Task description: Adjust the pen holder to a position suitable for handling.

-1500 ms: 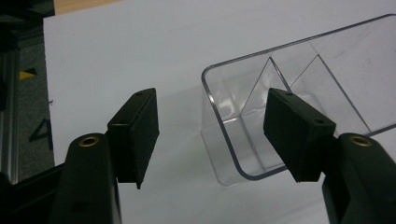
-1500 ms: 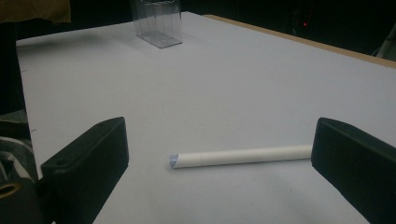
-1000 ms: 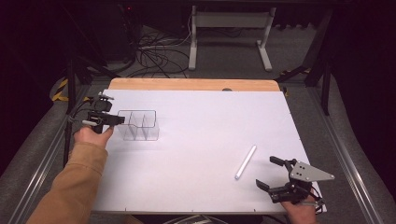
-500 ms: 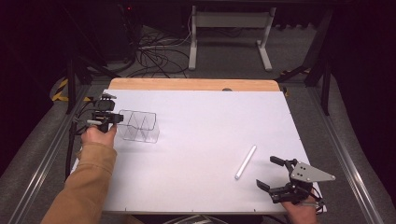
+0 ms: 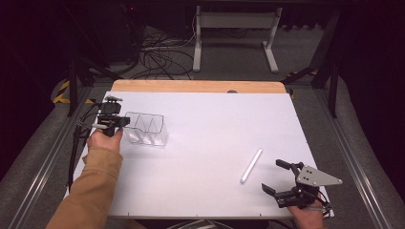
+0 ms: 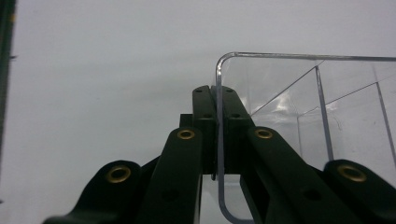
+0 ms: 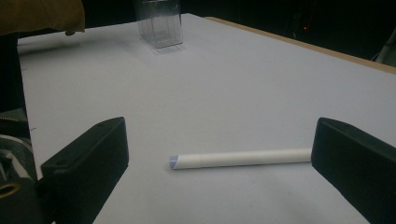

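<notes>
Table (image 5: 200, 143): white-topped, with a wooden strip along the far edge, dark floor and cables beyond.

Clear box (image 5: 145, 129): stood on the far left part of the table, split by thin walls into compartments, upright. Seen close in the left gripper view (image 6: 303, 107), its rounded end wall running straight between the jaws. Seen far off in the right gripper view (image 7: 159, 23), near the top, beside a tan sleeve (image 7: 42, 16).

Sleeve (image 5: 90, 191): came in from the bottom left of the high view, up to the hand on the left tool.

Left tool (image 5: 125, 121): at the box's left end, jaws pressed together on that end wall, one on each side of the clear plastic. In the left gripper view (image 6: 217, 100), closed tight around the wall's edge, no gap besides the plastic.

Right tool (image 5: 277, 177): near the table's front right corner, grey three-cornered plate on top, jaws spread wide and gripping nothing. In the right gripper view (image 7: 219, 158), jaws far apart at either side of the frame.

White tube (image 5: 251, 165): lay flat on the table, well apart from the box, just beyond the right tool. In the right gripper view (image 7: 240, 158), lay crosswise between the wide jaws, one end close to the right jaw, not gripped.
</notes>
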